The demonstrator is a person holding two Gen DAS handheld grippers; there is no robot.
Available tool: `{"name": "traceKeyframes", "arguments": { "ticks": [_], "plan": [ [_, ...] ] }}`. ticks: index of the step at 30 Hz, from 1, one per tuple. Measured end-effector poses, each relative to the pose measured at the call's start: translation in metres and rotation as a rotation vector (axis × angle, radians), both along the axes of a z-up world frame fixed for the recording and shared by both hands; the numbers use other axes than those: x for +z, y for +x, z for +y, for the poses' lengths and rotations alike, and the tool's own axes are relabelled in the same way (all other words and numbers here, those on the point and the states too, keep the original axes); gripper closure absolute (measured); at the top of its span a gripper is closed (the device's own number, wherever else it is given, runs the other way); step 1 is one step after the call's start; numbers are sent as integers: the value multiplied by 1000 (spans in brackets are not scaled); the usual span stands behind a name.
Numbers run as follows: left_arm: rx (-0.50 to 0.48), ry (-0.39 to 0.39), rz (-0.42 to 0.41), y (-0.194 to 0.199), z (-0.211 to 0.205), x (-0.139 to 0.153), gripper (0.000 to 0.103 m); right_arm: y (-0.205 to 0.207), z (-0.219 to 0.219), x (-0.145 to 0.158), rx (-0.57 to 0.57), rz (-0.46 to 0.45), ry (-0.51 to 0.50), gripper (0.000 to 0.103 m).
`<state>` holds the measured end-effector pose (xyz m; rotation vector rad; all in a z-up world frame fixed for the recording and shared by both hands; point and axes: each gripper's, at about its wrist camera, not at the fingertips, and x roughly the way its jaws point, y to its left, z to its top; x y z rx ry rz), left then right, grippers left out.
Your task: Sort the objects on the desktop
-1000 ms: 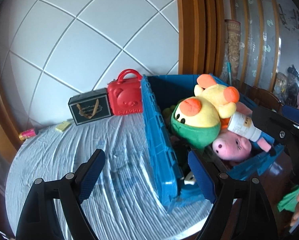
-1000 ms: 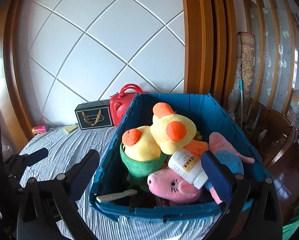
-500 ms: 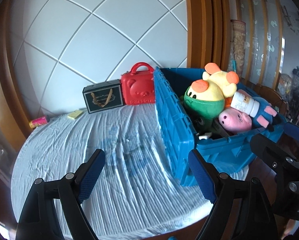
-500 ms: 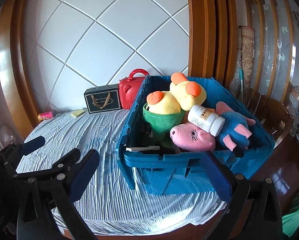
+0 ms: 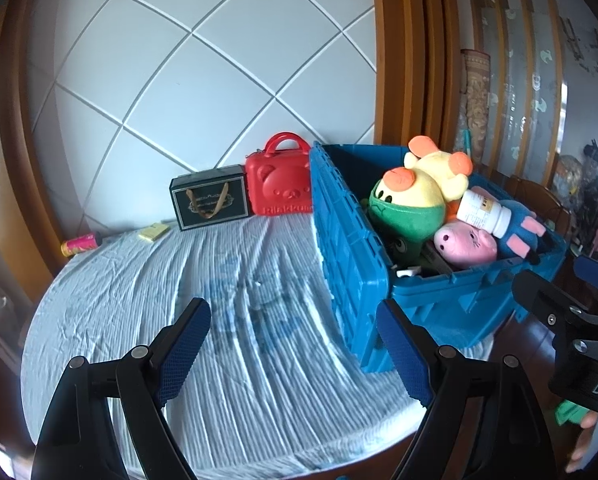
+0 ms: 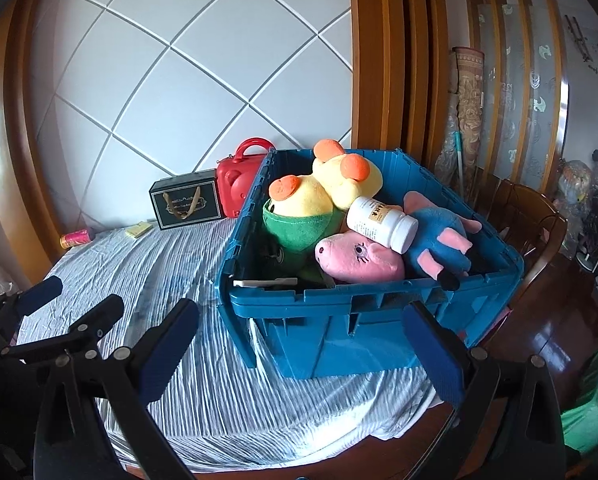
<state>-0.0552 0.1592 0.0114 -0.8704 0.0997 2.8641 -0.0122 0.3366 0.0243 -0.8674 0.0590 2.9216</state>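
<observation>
A blue plastic crate (image 6: 339, 316) (image 5: 351, 272) stands at the right of the round table. Inside lie yellow-and-green plush toys (image 6: 299, 216) (image 5: 411, 200), a pink pig plush (image 6: 359, 258) (image 5: 465, 242), a blue plush (image 6: 439, 236) and a white pill bottle (image 6: 381, 224) (image 5: 483, 212). My left gripper (image 5: 295, 348) hangs open and empty over the cloth, left of the crate's near corner. My right gripper (image 6: 303, 348) is open and empty in front of the crate's near wall. A red bear case (image 5: 281, 180) (image 6: 239, 180) and a black gift box (image 5: 209, 202) (image 6: 185, 204) stand at the back.
A striped blue-white cloth (image 5: 219, 320) covers the table. A pink tube (image 5: 79, 244) (image 6: 75, 238) and a yellow pad (image 5: 153, 232) (image 6: 137, 229) lie at the far left edge. A wooden chair (image 6: 531, 232) stands right of the crate; quilted wall behind.
Both grippers have drawn back from the crate toward the table's near edge, so the crate and toys look smaller and farther. Both stay open and empty.
</observation>
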Motion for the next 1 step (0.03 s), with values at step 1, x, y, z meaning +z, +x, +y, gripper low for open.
{"name": "traceKeyframes", "arguments": {
  "ticks": [1],
  "plan": [
    [0, 0, 2, 0, 0, 0, 18, 0, 0, 0, 0, 0, 2, 0]
  ]
}}
